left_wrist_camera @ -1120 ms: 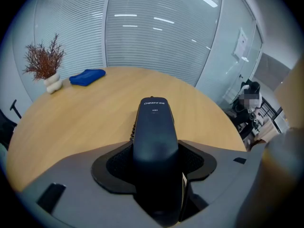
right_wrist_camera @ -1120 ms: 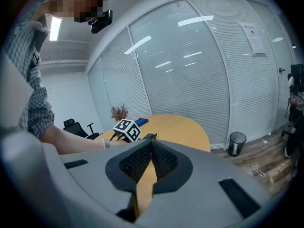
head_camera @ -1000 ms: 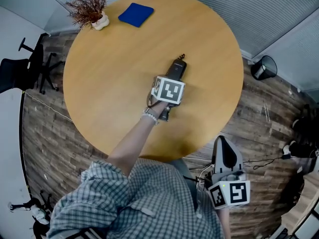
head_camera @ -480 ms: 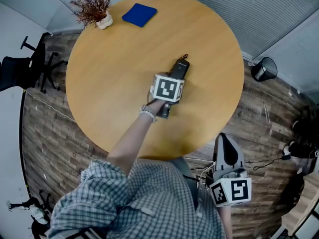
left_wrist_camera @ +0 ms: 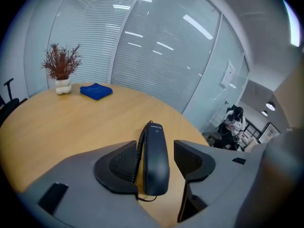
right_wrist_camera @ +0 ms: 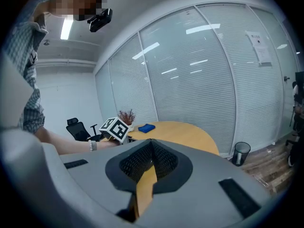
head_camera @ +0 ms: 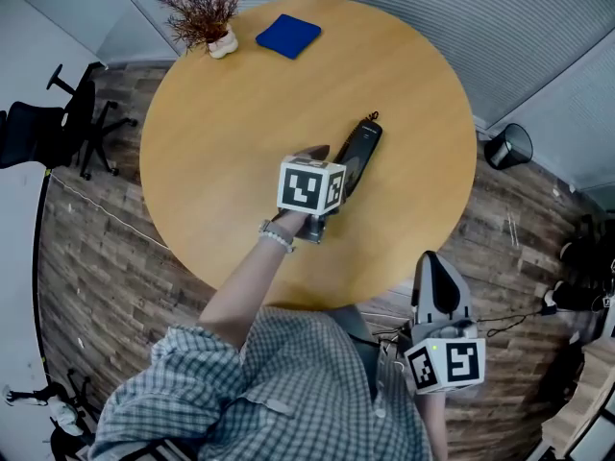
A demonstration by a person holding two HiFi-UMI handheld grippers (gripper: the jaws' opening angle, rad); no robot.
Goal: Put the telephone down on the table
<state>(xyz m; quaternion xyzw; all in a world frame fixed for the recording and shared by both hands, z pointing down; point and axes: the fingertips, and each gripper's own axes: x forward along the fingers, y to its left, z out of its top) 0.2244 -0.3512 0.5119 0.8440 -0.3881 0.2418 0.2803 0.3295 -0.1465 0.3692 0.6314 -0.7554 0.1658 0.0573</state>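
Telephone (head_camera: 359,152) lies flat on table (head_camera: 221,113), approx mid-table, a bit toward right edge, long axis aimed at far-right edge. Coiled cord (left_wrist_camera: 138,151) runs along its left side. It sits on the wood under own weight, so set-down looks done (judgement).

L gripper (left_wrist_camera: 154,161) straddles it low over the top. Jaws are wide, one each side of the telephone, and closing slightly right now. Gap shows btw pads and body both sides, so no squeeze. Left pad is v. close to cord; can't tell if it brushes. Prob. reason for the low straddle: letting go at table level keeps the telephone from dropping or rolling.

R gripper (right_wrist_camera: 151,146) has jaws together at tips, nothing btw them. It is held off the table past the near edge, by the person's body. Prob. parked there, since this is a one-hand job.

Potted plant (head_camera: 207,17) and blue cloth (head_camera: 288,36) sit at far-left edge, well apart from the telephone, no interference.

Next, as I read it: draw L gripper straight back. Risk: a pad catches the cord and drags the telephone.
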